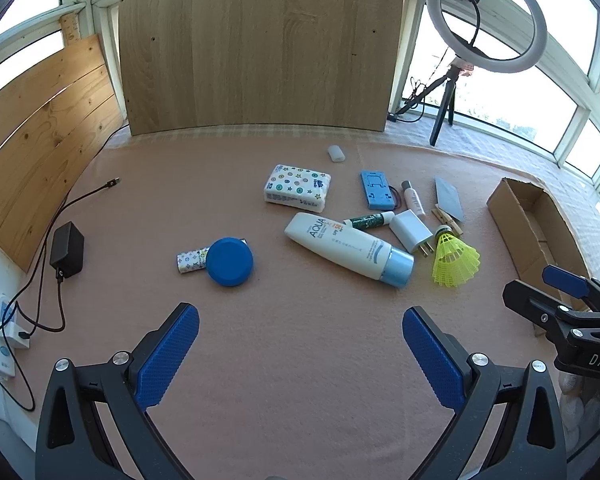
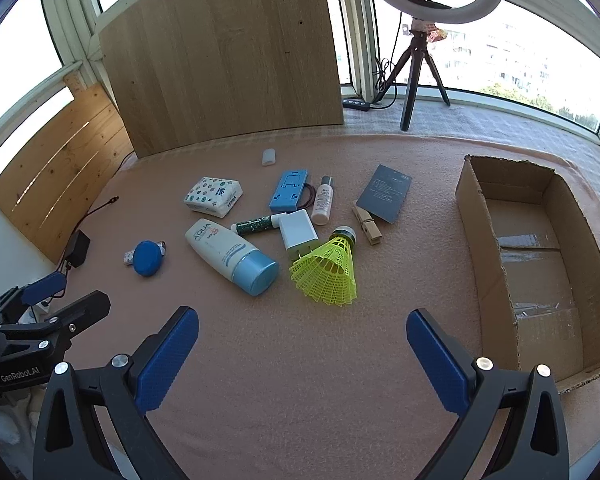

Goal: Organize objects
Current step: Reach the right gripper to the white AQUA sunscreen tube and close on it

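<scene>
We hold both tongs above the pink worktop point(image 2: 300, 360), the left tongs point(image 1: 300, 354) and the right tongs point(image 2: 302, 356) each spread wide and pinching nothing. Ahead of us lies a loose cluster: a white AQUA lotion tube point(image 2: 230, 254) with a pale blue cap lying on its side, a neon yellow shuttlecock point(image 2: 328, 270) just beside it, a white charger plug point(image 2: 298, 232) touching the shuttlecock's skirt, a star-printed tissue pack point(image 2: 214, 196), a blue round disc point(image 2: 147, 258) and a wooden clothespin point(image 2: 366, 224). An open brown cardboard box point(image 2: 484, 248) sits to the right, well apart from the cluster.
</scene>
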`<state>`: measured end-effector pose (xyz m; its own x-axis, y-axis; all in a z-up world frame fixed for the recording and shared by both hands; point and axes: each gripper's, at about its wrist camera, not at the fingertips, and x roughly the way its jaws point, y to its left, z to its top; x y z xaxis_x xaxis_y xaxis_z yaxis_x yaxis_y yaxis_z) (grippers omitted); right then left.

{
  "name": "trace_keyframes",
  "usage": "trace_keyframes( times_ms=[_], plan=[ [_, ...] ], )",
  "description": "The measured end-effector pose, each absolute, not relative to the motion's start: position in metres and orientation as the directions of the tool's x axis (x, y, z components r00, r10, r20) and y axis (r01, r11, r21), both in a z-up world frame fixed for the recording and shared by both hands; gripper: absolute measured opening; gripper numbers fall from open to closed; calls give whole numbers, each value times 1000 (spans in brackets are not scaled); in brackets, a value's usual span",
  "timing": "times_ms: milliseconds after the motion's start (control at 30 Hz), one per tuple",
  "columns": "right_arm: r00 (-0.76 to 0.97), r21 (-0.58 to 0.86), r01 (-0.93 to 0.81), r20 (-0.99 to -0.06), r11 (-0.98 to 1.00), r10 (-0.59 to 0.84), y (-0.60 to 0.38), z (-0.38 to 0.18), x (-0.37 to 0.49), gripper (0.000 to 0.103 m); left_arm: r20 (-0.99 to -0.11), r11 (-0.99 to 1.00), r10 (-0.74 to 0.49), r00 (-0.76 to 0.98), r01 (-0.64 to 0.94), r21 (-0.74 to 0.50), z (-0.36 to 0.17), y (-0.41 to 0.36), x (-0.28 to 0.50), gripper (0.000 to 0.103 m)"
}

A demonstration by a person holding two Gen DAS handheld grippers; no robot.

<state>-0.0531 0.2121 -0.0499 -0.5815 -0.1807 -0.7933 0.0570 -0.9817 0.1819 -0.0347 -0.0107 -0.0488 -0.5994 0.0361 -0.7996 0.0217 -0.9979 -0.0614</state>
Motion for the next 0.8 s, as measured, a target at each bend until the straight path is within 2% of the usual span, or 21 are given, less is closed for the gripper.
trace_keyframes(
  times_ms=[433,633,733,800],
  plan=[
    [-508,234,197,-806,-952,-304,188,-65,-106,103,-785,-993,15,-619,82,-83,-55,-36,-72,103],
    [-450,295,203,-819,-934,-356,187,-80,-129,102,-795,-991,20,-606,93,-96,-59,-47,-109,102],
    [-433,288,226,-826,-930,-361,180,-85,-136,102,-816,-990,41,-576,86,-111,-68,-47,-132,99],
    [-419,282,246,-832,-927,-364,174,-89,-141,97,-828,-987,74,-556,75,-139,-74,-48,-145,96]
  ],
)
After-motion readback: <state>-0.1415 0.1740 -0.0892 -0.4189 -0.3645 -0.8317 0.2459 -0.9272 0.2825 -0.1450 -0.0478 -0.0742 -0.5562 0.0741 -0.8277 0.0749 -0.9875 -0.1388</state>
